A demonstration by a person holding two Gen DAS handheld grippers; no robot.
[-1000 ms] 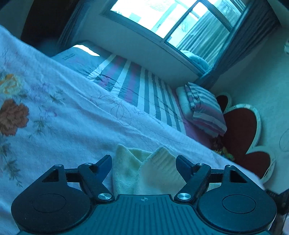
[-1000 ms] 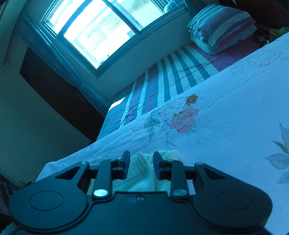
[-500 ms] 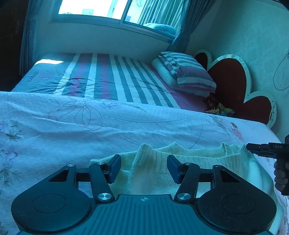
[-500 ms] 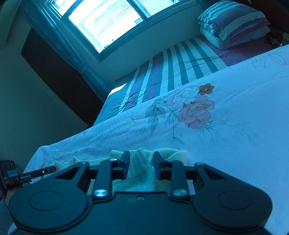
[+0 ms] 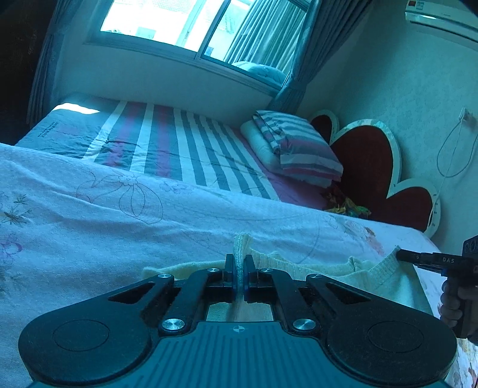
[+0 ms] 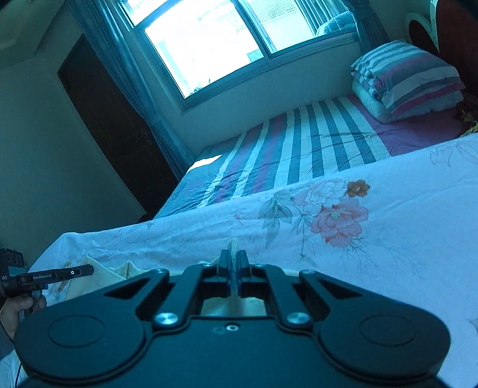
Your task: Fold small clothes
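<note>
A small pale yellow knitted garment (image 5: 352,268) lies on the floral bedspread (image 5: 89,226) near its front edge. In the left wrist view my left gripper (image 5: 239,262) is shut on a pinched ridge of its edge, which sticks up between the pads. The right gripper (image 5: 400,255) shows at the far right, its tip on the garment's other corner. In the right wrist view my right gripper (image 6: 233,259) is shut on a fold of the yellow garment (image 6: 101,273). The left gripper (image 6: 86,270) reaches in from the left, held by a hand (image 6: 15,310).
Beyond the floral bedspread (image 6: 388,238) lies a striped sheet (image 5: 179,143) with a stack of folded striped bedding (image 5: 292,149) by a heart-shaped headboard (image 5: 373,167). A window (image 5: 191,27) with curtains is behind. A dark door (image 6: 113,125) stands at the left.
Both grippers have closed on the yellow garment's edge, each pinching a fold. Both views rolled and shifted sideways along the bed.
</note>
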